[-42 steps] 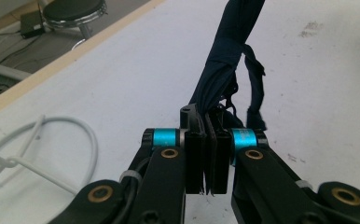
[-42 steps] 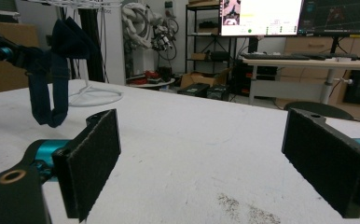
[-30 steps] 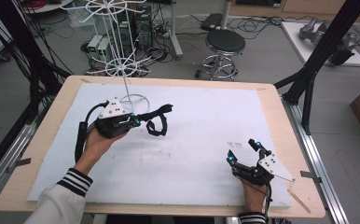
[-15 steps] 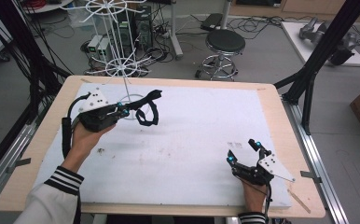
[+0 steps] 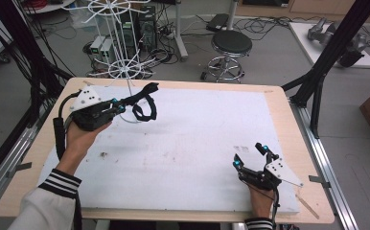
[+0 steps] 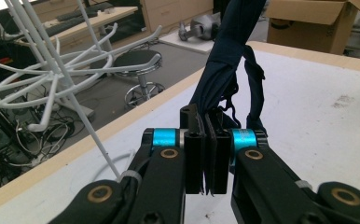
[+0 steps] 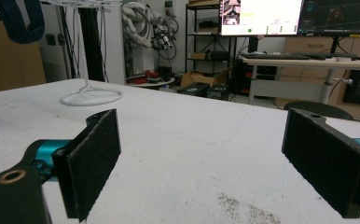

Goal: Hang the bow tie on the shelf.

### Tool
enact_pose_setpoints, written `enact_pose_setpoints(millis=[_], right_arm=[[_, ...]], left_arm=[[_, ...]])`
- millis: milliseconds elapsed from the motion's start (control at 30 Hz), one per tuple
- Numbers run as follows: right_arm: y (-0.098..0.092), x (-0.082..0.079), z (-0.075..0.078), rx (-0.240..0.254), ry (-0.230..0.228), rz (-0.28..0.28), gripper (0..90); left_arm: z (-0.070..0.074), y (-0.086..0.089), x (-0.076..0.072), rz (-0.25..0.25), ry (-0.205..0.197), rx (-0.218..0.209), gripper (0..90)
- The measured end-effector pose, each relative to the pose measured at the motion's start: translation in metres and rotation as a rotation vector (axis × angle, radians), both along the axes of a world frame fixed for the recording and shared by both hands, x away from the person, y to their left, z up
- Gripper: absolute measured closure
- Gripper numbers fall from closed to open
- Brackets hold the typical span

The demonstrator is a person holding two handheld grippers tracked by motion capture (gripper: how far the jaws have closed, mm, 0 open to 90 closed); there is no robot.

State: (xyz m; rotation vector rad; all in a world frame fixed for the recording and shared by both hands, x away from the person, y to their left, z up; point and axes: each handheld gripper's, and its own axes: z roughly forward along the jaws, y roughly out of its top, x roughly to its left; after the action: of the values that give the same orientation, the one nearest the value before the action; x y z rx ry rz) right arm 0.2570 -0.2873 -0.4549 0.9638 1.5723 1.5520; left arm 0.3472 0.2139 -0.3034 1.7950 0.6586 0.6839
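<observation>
High view shows the left gripper (image 5: 121, 106) clamped on a dark blue looped fabric strap (image 5: 144, 103), held level just beside the white wire rack (image 5: 121, 72), while the right gripper (image 5: 250, 155) rests open, well apart.

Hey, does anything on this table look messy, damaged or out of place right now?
Only some dark smudges on the white table cover. The dark blue fabric strap hangs from the shut left tool; the right tool rests open.
</observation>
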Motion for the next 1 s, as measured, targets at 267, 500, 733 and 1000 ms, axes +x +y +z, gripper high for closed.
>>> enact_pose_setpoints(millis=[267, 500, 733, 1000], right_arm=[[0.0, 0.0, 0.0, -0.001, -0.004, 0.002, 10.7], [0.0, 0.0, 0.0, -0.003, -0.005, 0.0, 10.7], [0.0, 0.0, 0.0, -0.005, -0.006, 0.0, 10.7], [0.0, 0.0, 0.0, -0.003, -0.004, 0.002, 10.7]], left_arm=[[0.006, 0.004, -0.001, 0.026, -0.024, -0.025, 87.4], [0.013, 0.006, -0.002, 0.061, -0.055, -0.046, 87.4], [0.015, 0.003, 0.001, 0.093, -0.061, -0.055, 87.4], [0.013, 0.0, 0.004, 0.152, -0.064, -0.061, 87.3]])
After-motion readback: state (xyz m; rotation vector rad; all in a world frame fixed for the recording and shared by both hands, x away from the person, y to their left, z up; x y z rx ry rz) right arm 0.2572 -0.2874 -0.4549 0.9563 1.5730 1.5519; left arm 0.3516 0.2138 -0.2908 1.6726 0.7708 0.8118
